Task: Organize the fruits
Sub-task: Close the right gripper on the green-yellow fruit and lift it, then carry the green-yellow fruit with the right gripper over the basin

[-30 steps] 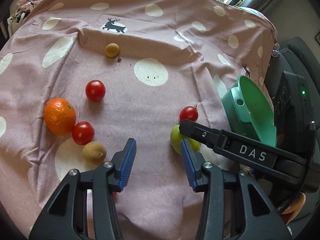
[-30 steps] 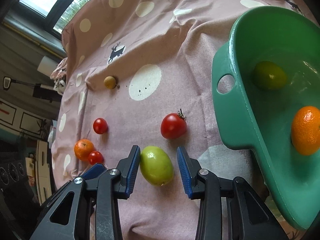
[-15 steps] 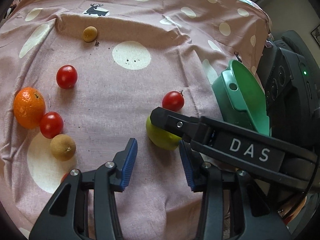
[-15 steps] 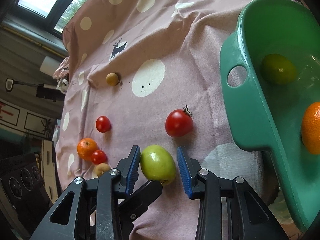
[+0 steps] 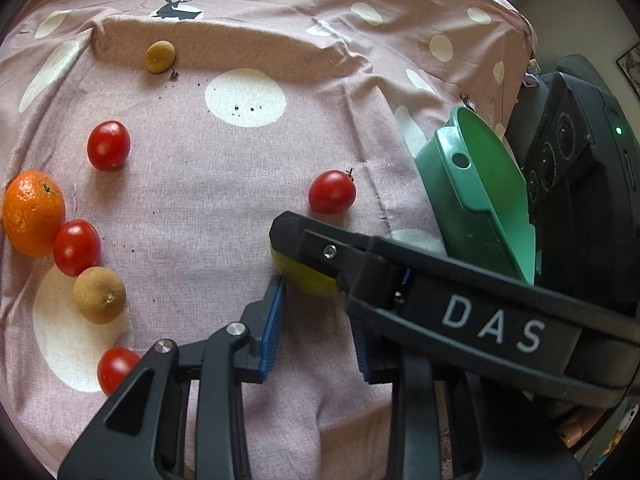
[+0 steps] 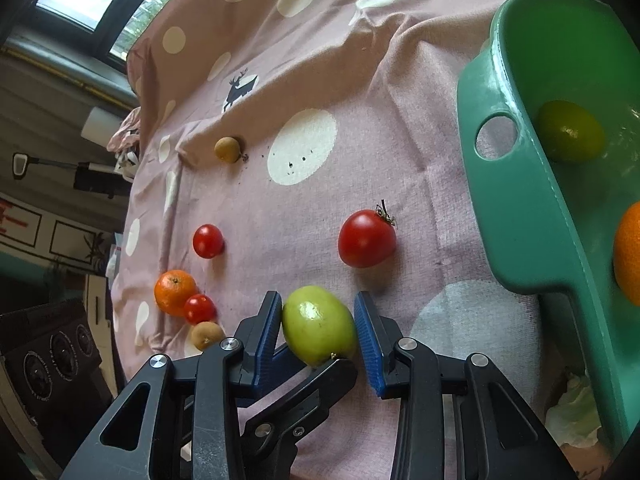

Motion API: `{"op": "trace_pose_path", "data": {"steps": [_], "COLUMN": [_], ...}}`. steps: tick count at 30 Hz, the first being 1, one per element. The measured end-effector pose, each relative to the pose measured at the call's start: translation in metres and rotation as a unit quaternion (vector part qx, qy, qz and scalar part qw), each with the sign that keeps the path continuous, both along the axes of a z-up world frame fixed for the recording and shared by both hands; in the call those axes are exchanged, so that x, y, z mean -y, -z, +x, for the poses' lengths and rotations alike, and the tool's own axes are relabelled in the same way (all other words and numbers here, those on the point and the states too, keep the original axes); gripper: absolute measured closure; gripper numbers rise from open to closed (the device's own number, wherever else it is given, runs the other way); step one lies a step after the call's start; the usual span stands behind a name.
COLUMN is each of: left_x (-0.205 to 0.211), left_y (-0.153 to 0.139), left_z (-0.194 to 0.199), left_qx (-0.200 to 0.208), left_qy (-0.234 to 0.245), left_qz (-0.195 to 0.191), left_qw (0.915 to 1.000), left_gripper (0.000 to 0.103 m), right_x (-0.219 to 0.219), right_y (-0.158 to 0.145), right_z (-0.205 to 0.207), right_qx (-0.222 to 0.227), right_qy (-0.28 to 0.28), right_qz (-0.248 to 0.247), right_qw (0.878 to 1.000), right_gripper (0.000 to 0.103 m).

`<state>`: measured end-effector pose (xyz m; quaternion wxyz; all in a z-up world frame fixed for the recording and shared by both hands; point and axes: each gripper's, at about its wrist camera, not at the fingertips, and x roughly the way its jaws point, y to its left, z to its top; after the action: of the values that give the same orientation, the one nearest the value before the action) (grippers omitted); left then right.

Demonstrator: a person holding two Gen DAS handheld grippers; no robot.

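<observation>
A green fruit (image 6: 318,324) lies on the pink spotted cloth (image 5: 200,220). My right gripper (image 6: 318,298) is shut on it, a blue pad against each side. In the left wrist view the right gripper's finger (image 5: 360,256) crosses over the green fruit (image 5: 308,284) and hides most of it. My left gripper (image 5: 316,286) comes in from the near side. Its jaws are closing with the fruit's near end between the tips, and the left tip touches the fruit. A green basin (image 6: 520,208) to the right holds a dark green fruit (image 6: 570,132) and an orange (image 6: 628,256).
A stemmed tomato (image 5: 332,192) sits just beyond the green fruit. At the left lie an orange (image 5: 34,213), three tomatoes (image 5: 108,145) (image 5: 77,247) (image 5: 116,368) and a brown fruit (image 5: 100,295). A smaller brown fruit (image 5: 159,56) rests by a fold at the back.
My left gripper has swung right to the green fruit and its jaws have narrowed around the fruit's near end. The right gripper has stayed around the fruit.
</observation>
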<state>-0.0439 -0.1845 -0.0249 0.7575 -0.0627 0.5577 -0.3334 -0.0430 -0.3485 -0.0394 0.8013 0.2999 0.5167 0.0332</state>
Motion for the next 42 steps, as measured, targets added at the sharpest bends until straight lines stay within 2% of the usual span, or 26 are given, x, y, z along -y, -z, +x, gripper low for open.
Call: {"op": "trace_pose_path", "data": {"steps": [7,11,21,28,35,42], "left_x": [-0.005,-0.005,0.003,0.029,0.066,0.1], "left_y": [-0.02,-0.037,-0.076,-0.093,-0.104,-0.1], "left_z": [-0.007,-0.016,-0.041,-0.055,-0.065,-0.067], "left_qx": [0.035,0.07,0.149,0.191,0.214,0.21], "left_qy": [-0.006,-0.006,-0.003,0.028,0.072,0.11], "left_qz": [-0.013,-0.014,-0.031,-0.034,-0.04,-0.041], "left_qw": [0.9993,0.9974,0.9884,0.9805,0.9733,0.9707], "left_gripper": [0.074,0.074,0.074,0.074,0.074,0.074], "right_x": [-0.005,-0.009,-0.005,0.018,0.054,0.086], "right_y": [-0.019,-0.035,-0.079,-0.095,-0.104,-0.1], "right_z": [-0.008,-0.016,-0.042,-0.062,-0.081,-0.093], "right_qx": [0.042,0.071,0.153,0.185,0.213,0.213], "right_qy": [-0.008,-0.007,-0.002,0.027,0.075,0.126], "right_qz": [-0.018,-0.032,-0.055,-0.047,-0.037,-0.025], "right_qw": [0.999,0.997,0.987,0.981,0.973,0.969], "right_gripper": [0.063,0.063,0.063,0.063,0.063,0.063]}}
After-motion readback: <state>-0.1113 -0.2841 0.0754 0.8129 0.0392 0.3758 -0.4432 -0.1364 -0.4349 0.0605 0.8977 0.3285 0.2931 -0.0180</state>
